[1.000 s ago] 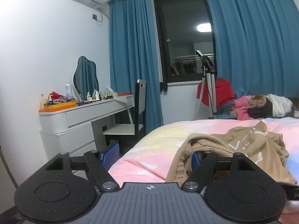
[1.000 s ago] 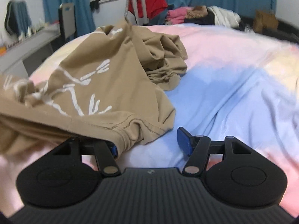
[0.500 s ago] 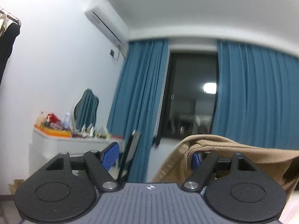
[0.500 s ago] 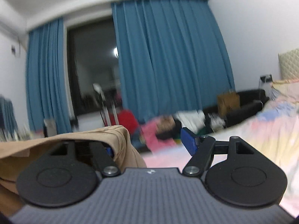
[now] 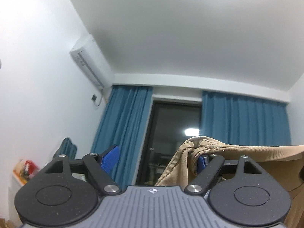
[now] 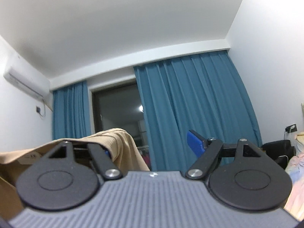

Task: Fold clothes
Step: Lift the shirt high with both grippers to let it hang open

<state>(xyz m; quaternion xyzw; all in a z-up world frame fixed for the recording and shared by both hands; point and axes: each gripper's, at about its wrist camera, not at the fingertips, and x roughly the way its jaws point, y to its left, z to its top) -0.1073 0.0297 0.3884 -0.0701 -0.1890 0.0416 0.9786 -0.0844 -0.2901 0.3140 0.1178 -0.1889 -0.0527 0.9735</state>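
A tan garment (image 5: 237,152) hangs in the air between both grippers. In the left wrist view it is draped over the right finger of my left gripper (image 5: 154,159), whose jaws stand wide apart. In the right wrist view the tan garment (image 6: 121,142) is draped over the left finger of my right gripper (image 6: 150,148), whose jaws also stand wide apart. Both cameras are tilted up toward the ceiling. The rest of the garment hangs below, out of view.
Blue curtains (image 6: 190,98) flank a dark window (image 5: 171,133). An air conditioner (image 5: 87,60) sits high on the left wall. A dressing table edge (image 5: 20,172) shows at lower left, and the pastel bed (image 6: 296,163) at far right.
Both grippers have risen and tilted upward, lifting the tan garment off the bed. The bed has dropped out of the left view; ceiling now fills both.
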